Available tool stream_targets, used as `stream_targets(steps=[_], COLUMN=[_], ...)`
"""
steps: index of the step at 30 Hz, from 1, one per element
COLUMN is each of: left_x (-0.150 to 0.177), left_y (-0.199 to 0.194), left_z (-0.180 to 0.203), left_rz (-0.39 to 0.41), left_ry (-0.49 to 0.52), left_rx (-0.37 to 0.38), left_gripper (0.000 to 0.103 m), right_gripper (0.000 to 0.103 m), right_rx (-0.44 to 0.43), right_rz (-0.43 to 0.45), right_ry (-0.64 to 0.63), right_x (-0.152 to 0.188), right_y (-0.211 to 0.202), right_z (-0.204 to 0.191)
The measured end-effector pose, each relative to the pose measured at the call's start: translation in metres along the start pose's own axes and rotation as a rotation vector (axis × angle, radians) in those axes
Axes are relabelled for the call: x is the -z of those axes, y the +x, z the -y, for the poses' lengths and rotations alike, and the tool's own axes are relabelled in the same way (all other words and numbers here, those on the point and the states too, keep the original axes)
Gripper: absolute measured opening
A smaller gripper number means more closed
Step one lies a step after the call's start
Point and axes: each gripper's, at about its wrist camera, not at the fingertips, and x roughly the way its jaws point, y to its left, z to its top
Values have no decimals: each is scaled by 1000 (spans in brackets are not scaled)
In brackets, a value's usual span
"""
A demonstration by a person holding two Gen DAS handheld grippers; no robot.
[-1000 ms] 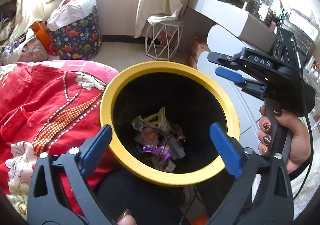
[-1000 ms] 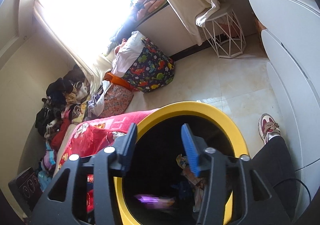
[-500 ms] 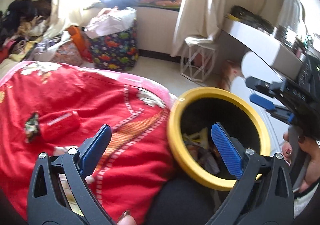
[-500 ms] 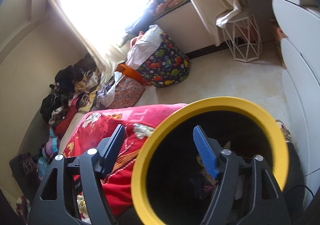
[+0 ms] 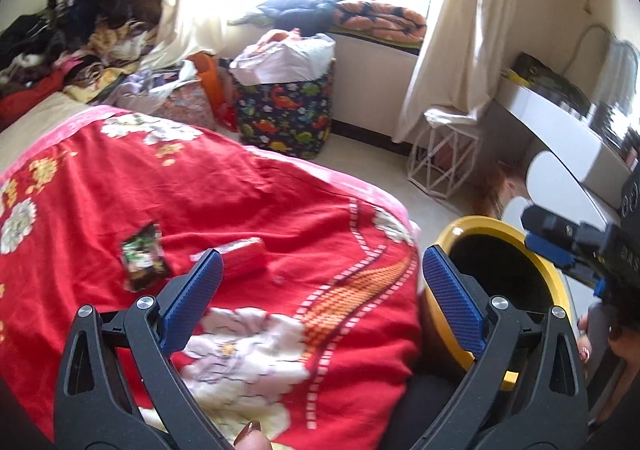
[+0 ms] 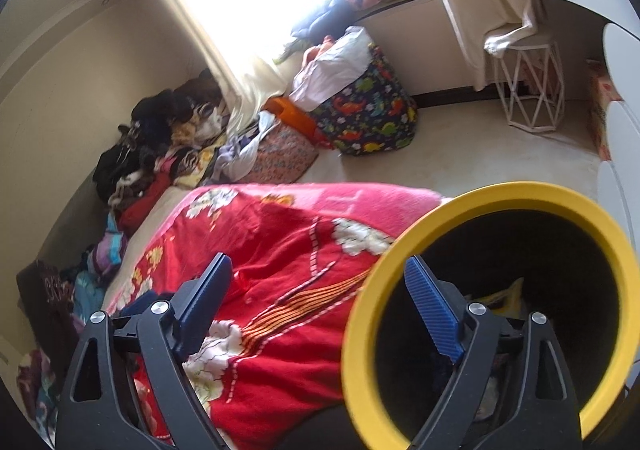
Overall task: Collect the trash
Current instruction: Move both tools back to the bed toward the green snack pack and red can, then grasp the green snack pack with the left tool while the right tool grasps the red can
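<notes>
Blanket fills most of what we see from the left wrist, red and flowered, its pink edge falling to bare floor toward the dinosaur-print bag. Our left gripper hangs wide open over it, holding nothing. Just ahead lie a dark snack wrapper and a red packet, slightly apart, with open cloth around them. The yellow-rimmed bin sits tight against the blanket's right edge; half a second ago it was nearer the middle of this view.

From the right wrist, our right gripper is also spread wide and empty, one finger over the blanket, the other inside the bin's rim, where trash lies. The bin looms larger than before. Floor beyond is open up to the wire stool.
</notes>
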Motion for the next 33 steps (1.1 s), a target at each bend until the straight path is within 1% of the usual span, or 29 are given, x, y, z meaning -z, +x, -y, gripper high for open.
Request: stream_targets(steps=[9, 13, 16, 18, 20, 24, 25, 27, 30, 32, 33], left_x=[2, 8, 12, 14, 17, 22, 24, 27, 29, 30, 31], left_y=[-5, -1, 8, 17, 27, 45, 50, 54, 58, 58, 58], left_z=[-92, -125, -141, -151, -160, -173, -178, -181, -186, -187, -187], left_rz=[1, -23, -47, -72, -98, -152, -166, -169, -176, -179, -180], left_ry=[-196, -265, -308, -343, -389, -455, -480, -497, -508, -515, -519], left_rx=[-124, -153, -146, -127, -103, -94, -81, -71, -62, -40, -26], left_gripper=[92, 91, 76, 70, 61, 59, 59, 54, 42, 29, 25], right_gripper=[85, 85, 85, 85, 85, 85, 85, 85, 85, 85, 85], right_rx=[-41, -55, -47, -46, -44, -49, -48, -52, -53, -60, -66], right_rz=[-108, -153, -185, -204, -218, -253, -257, -279, -312, -331, -344], right_ry=[-94, -119, -142, -138, -136, -115, -114, -104, -81, -55, -40], right_x=[17, 26, 33, 37, 40, 46, 46, 46, 48, 48, 49], right_y=[50, 74, 94, 106, 116, 135, 139, 149, 164, 174, 180], right_z=[-56, -76, -90, -95, -98, -106, -106, -108, -110, -108, -109])
